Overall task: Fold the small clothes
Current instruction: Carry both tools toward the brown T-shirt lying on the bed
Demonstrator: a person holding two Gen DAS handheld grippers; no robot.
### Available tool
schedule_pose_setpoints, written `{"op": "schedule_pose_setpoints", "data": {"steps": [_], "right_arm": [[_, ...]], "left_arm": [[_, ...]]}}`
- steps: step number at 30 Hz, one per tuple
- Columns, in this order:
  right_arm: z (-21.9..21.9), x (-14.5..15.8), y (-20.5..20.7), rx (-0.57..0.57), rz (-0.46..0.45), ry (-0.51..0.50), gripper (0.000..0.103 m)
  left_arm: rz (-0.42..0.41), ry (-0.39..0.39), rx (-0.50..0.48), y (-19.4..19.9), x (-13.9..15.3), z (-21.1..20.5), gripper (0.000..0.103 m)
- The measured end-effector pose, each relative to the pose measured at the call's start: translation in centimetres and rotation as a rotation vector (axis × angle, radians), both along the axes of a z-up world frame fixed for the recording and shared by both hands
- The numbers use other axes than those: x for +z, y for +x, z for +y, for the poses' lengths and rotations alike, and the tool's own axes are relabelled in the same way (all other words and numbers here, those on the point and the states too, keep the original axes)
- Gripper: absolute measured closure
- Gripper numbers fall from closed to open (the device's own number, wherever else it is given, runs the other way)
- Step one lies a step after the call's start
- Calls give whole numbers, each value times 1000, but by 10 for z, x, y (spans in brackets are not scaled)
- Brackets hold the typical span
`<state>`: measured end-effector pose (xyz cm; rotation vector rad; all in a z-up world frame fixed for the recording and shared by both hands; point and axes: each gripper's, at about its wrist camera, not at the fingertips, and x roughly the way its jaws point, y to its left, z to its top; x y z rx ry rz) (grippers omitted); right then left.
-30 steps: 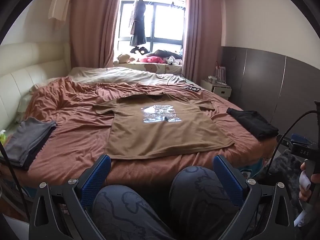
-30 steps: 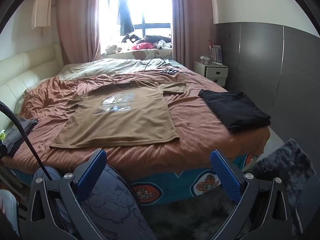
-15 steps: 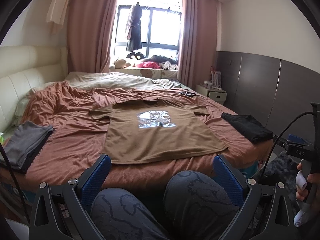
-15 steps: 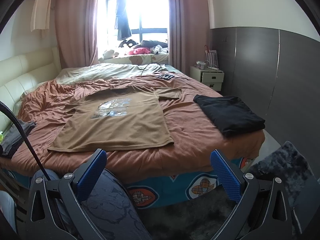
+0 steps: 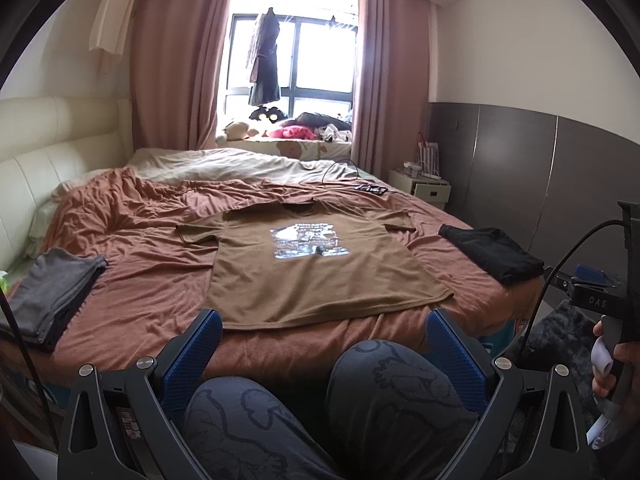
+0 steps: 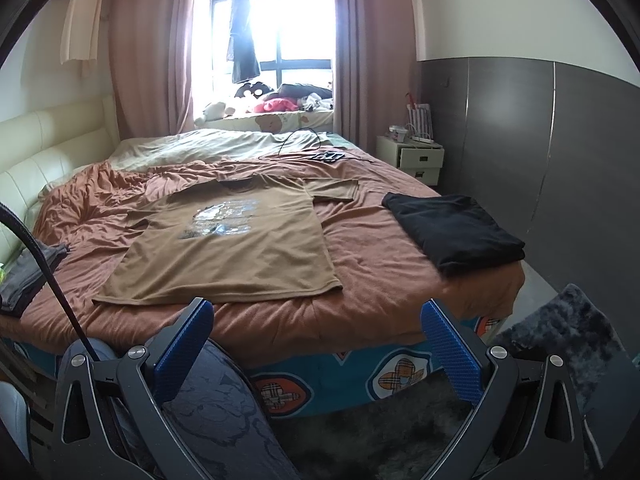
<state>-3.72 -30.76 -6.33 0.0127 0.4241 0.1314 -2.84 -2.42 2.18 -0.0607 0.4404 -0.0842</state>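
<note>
Left gripper is sitting released, blue pads spread wide, nothing between them; it is hovering over the person's knees just short of the bed's near edge. Right gripper is likewise released and empty, hanging off the bed's near edge over the patterned bed base and dark rug. The person's right hand is showing at the right border of the left view, gripping the other tool's handle.

Brown T-shirt is lying flat and face up on the rust-coloured blanket, around the middle of the bed. Its long axis is running from the near edge to the far edge: hem towards the grippers and just inside the near edge, collar pointing away towards the window. Sleeves are spreading out left and right; the print is facing up.

Folded grey garment is resting at the bed's near-left corner; folded black garment is resting by the right edge. Both are well apart from the T-shirt.
</note>
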Motion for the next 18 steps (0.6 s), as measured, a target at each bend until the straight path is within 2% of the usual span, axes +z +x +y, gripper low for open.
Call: {"op": "schedule_pose_setpoints", "data": {"steps": [18], "right_arm": [[0,-4,-5,-12,-19,-19,0]], "left_arm": [[-3,-2,7,-2,0,4,0]]}}
